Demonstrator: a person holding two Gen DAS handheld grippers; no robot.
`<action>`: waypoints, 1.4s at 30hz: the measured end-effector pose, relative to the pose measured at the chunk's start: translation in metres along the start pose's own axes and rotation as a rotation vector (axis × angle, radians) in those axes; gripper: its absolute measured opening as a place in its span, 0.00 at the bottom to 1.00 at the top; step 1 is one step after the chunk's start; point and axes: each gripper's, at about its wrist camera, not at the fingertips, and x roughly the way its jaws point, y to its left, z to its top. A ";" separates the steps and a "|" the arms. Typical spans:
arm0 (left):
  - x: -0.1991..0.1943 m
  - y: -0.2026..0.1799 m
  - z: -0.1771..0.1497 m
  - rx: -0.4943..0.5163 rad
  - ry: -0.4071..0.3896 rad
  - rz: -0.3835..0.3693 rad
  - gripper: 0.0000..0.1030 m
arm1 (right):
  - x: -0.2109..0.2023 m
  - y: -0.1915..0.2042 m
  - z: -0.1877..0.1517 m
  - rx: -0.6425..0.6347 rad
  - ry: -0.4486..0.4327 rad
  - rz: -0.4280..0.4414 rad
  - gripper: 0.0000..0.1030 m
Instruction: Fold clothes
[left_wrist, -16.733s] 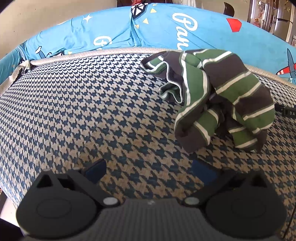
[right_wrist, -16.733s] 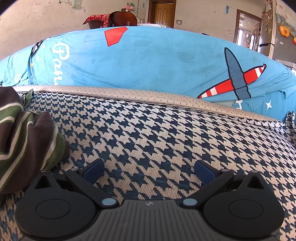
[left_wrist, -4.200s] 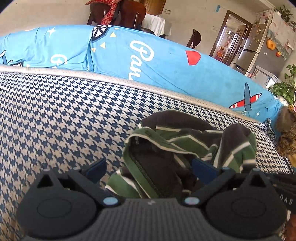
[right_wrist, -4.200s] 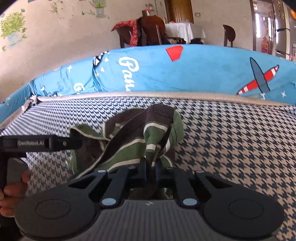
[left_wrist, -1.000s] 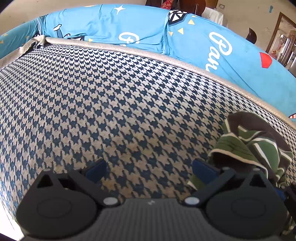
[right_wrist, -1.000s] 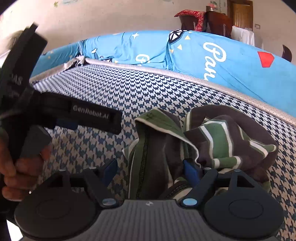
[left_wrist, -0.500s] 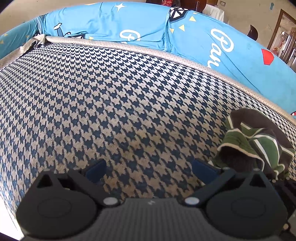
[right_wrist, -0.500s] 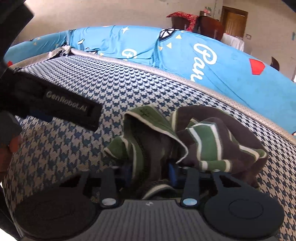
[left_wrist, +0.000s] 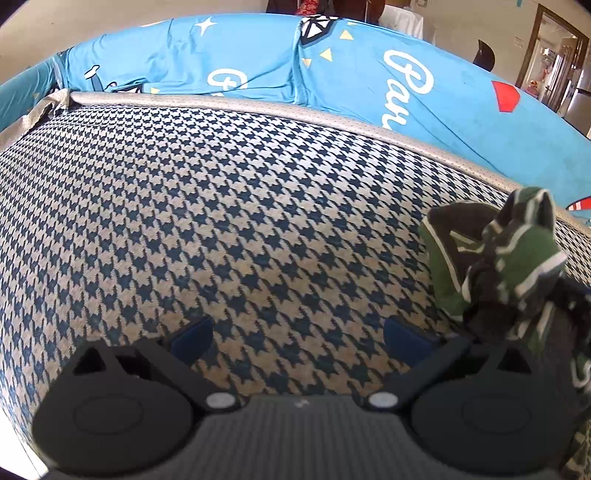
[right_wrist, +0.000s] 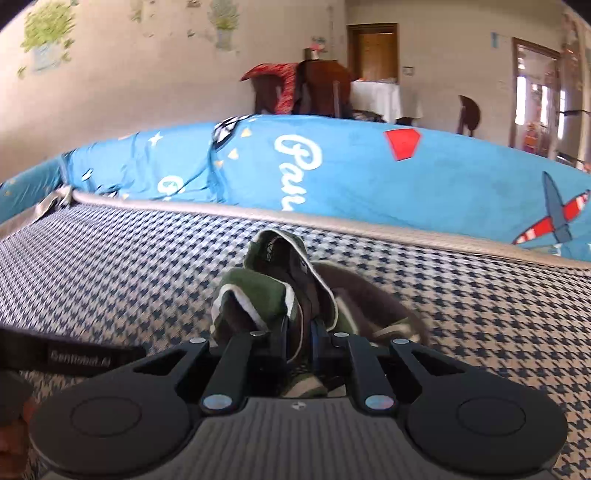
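A crumpled striped garment (right_wrist: 280, 291), green and dark brown with white lines, is bunched up over the houndstooth cushion (right_wrist: 129, 258). My right gripper (right_wrist: 298, 332) is shut on a fold of it, and the cloth rises in a peak just beyond the fingers. In the left wrist view the same garment (left_wrist: 502, 266) hangs lifted at the right edge, with part of the right gripper dark below it. My left gripper (left_wrist: 299, 334) is open over bare cushion (left_wrist: 221, 221), to the left of the garment, with nothing between its blue pads.
A blue cover (right_wrist: 369, 173) with white lettering and a plane print drapes the backrest behind the cushion. A beige piped edge (left_wrist: 332, 118) borders the seat. The left gripper's handle and a hand (right_wrist: 14, 417) show at the lower left. Chairs and a table stand far behind.
My right gripper has shut on the garment and lifted it, so the cloth now peaks upward. The left gripper has stayed open over the bare cushion.
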 end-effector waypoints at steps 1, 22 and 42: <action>0.000 -0.003 0.000 0.005 0.000 -0.004 1.00 | -0.002 -0.005 0.002 0.017 -0.006 -0.017 0.11; 0.001 -0.062 -0.011 0.119 -0.010 -0.054 1.00 | -0.034 -0.090 -0.006 0.240 -0.001 -0.134 0.09; 0.004 -0.058 -0.019 0.204 0.006 -0.068 1.00 | -0.009 -0.031 0.001 0.104 0.051 0.225 0.65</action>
